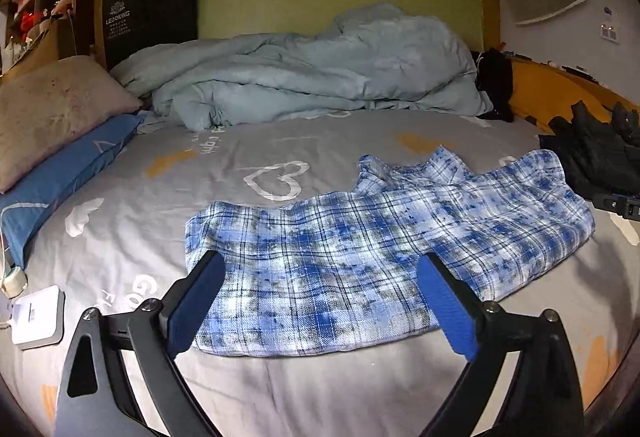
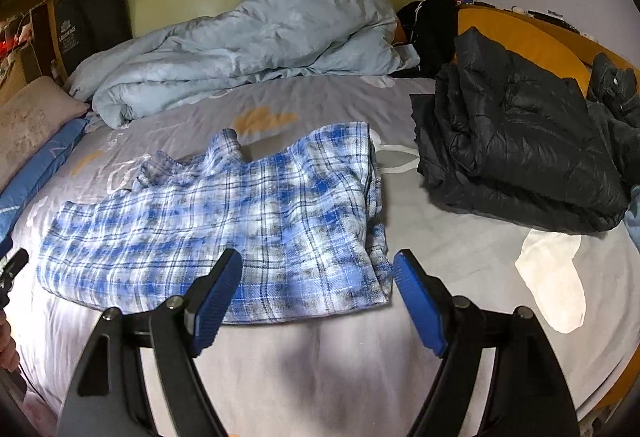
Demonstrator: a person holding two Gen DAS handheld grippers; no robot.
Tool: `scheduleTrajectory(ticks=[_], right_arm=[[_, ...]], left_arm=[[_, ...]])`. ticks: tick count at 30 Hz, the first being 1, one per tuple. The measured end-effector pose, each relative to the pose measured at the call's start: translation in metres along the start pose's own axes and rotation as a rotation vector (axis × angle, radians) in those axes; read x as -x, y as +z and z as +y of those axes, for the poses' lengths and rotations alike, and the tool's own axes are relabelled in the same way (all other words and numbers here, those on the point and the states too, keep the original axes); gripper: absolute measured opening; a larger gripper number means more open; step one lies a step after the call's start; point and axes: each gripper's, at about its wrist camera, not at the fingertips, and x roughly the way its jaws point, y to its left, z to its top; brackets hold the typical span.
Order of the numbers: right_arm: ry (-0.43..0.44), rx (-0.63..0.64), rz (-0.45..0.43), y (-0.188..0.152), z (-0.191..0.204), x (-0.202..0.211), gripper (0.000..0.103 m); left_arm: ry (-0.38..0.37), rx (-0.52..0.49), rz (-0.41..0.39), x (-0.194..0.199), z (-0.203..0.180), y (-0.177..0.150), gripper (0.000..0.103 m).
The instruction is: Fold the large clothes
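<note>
A blue and white plaid shirt (image 1: pixel 360 257) lies flat and partly folded on the grey bedsheet (image 1: pixel 160 197); it also shows in the right wrist view (image 2: pixel 224 221). My left gripper (image 1: pixel 322 261) is open and empty, hovering over the shirt's near left part. My right gripper (image 2: pixel 318 261) is open and empty, above the shirt's near right corner. The left gripper's edge (image 2: pixel 12 269) shows at the far left of the right wrist view.
A crumpled light blue duvet (image 1: pixel 312 69) lies at the back. A black puffer jacket (image 2: pixel 516 145) is heaped on the right, with a white sock (image 2: pixel 556 281) in front of it. Pillows (image 1: pixel 52 125) lie at the left, and a white device (image 1: pixel 38 313) near them.
</note>
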Motion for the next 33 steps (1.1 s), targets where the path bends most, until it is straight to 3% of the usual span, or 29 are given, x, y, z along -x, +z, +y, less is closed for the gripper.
scheduleTrajectory(ticks=[5,8,12,16,19,20,24,27,33], right_arm=[[0.107,-0.099,0.039,-0.002,-0.014,-0.008,0.076],[0.187,-0.318,0.057,-0.006,-0.042,-0.016,0.076],[0.209,-0.519,0.098,-0.017,-0.070,-0.033,0.073],[0.213,-0.576,0.143,-0.027,-0.075,-0.056,0.070],[0.212,-0.546,0.153,-0.027,-0.068,-0.074,0.069],[0.196,-0.535,0.137,-0.025,-0.065,-0.074,0.064],[0.121,-0.459,0.126,-0.019,-0.050,-0.074,0.031],[0.033,-0.357,0.065,-0.015,-0.035,-0.067,0.012],[-0.070,-0.127,-0.108,0.005,0.015,-0.024,0.010]], left_arm=[[-0.009,0.071,-0.006,0.000,0.013,0.002,0.100],[-0.014,0.108,0.000,-0.003,0.021,0.002,0.100],[-0.010,0.124,0.018,-0.010,0.025,0.000,0.100],[-0.006,0.137,0.053,-0.021,0.026,-0.005,0.100],[-0.008,0.148,0.071,-0.026,0.027,-0.007,0.100],[-0.007,0.151,0.074,-0.027,0.027,-0.007,0.100],[-0.006,0.157,0.079,-0.027,0.029,-0.007,0.100],[-0.018,0.163,0.083,-0.026,0.031,-0.005,0.100],[-0.037,0.203,0.042,-0.007,0.037,0.004,0.100]])
